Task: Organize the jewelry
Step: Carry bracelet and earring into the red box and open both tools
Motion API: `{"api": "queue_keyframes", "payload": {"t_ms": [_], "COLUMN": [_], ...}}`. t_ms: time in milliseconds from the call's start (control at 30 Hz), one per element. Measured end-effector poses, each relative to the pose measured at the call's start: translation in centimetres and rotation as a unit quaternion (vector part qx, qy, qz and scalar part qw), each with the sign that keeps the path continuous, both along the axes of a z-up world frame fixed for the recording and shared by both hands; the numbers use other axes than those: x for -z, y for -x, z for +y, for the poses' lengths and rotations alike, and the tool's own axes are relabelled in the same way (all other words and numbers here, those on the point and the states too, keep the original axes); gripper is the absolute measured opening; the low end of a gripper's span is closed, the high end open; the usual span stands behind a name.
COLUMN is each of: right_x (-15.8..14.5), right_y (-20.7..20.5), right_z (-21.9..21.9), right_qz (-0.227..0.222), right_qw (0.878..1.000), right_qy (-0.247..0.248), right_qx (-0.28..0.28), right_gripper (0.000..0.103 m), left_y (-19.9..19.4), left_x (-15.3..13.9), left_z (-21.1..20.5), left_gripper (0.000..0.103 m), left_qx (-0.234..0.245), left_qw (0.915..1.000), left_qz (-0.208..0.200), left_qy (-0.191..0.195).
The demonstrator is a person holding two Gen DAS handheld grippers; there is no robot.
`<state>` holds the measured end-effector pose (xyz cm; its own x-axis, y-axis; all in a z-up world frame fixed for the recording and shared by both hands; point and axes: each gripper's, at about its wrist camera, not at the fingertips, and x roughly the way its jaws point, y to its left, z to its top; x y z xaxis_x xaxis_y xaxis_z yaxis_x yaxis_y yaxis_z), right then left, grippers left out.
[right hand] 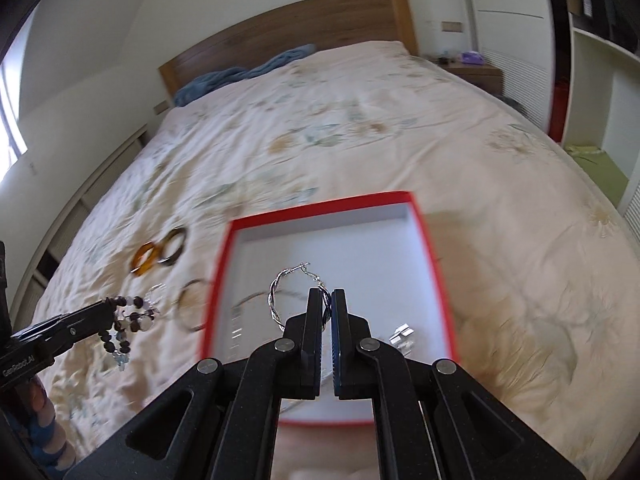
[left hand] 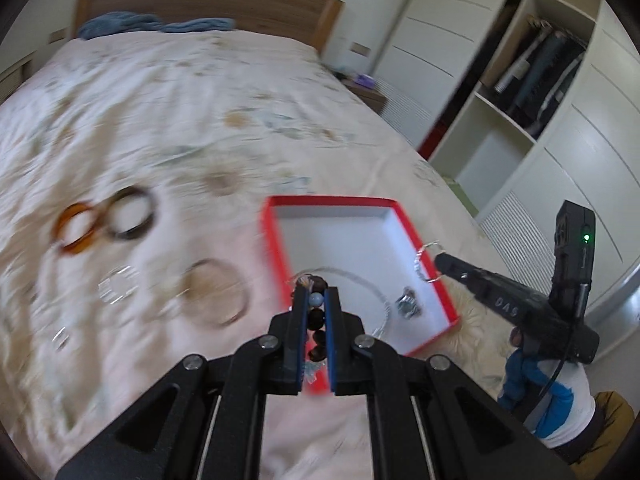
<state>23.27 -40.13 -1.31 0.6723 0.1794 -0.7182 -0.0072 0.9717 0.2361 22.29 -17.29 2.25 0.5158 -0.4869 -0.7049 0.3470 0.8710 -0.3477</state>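
1. Jewelry lies spread over a bed [right hand: 400, 128] with a pale floral cover, beside an open red box [right hand: 424, 240] with a white inside.
2. The left gripper [left hand: 316, 300] has its jaws clamped on a beaded bracelet [left hand: 317, 322] of dark brown beads with one pale bead; in the left wrist view the beads run in a line between the blue pads, over the box's near-left edge.
3. In the right wrist view the same bracelet [right hand: 128, 320] hangs from the left gripper's [right hand: 110, 312] tip, left of the box and above the bed cover.
4. The right gripper [right hand: 327, 300] has its jaws pressed together on a twisted silver hoop earring [right hand: 280, 300], which stands up to the left of the fingers, above the inside of the box.
5. From the left wrist view the right gripper [left hand: 438, 258] shows at the box's right wall with the hoop [left hand: 424, 260] at its tip.
6. Inside the box lie a thin silver bangle [left hand: 376, 292] and a small silver piece [left hand: 408, 306] near the right corner; the blur hides its exact kind.
7. On the bed cover left of the box lie an amber ring-shaped bangle [right hand: 146, 264] touching a dark bangle [right hand: 172, 252], a thin brown bangle [right hand: 192, 308] just beside the box's left wall, and a clear bracelet [left hand: 118, 290], blurred.
8. A blue blanket [right hand: 244, 72] lies against the wooden headboard [right hand: 280, 32].
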Motion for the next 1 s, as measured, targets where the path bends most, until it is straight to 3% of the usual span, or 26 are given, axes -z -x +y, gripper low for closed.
{"api": "queue_keyframes", "payload": {"t_ms": [300,633,867,933,1000], "right_x": [3.8,6.5,7.0,7.0,6.9], "right_y": [-5.0,-8.0,-8.3,-8.2,-8.0], "right_z": [-3.2,-3.6,-2.4,-2.1,-1.9], "right_qz": [0.026,0.057,0.069,0.074,0.079], "right_qw": [1.000,0.997,0.993,0.991,0.990], "right_qy": [0.016,0.046,0.089,0.099,0.105], "right_qx": [0.001,-0.022,-0.037,-0.040,-0.040], "right_gripper": [0.004,0.004,0.004,0.006,0.015], "left_y": [-6.6,-11.3,-12.5,-12.5,-12.3], "left_x": [4.4,8.4,9.8,9.7,9.3], "left_z": [-8.2,-10.2,-9.7,-9.8,-9.8], "left_gripper": [0.007,0.007,0.009,0.009,0.010], "left_qx": [0.023,0.022,0.018,0.016,0.015], "left_qw": [0.9987,0.9950,0.9926,0.9925,0.9928], "left_qz": [0.019,0.063,0.107,0.108,0.105], "left_qy": [-0.041,-0.074,-0.055,-0.055,-0.055]}}
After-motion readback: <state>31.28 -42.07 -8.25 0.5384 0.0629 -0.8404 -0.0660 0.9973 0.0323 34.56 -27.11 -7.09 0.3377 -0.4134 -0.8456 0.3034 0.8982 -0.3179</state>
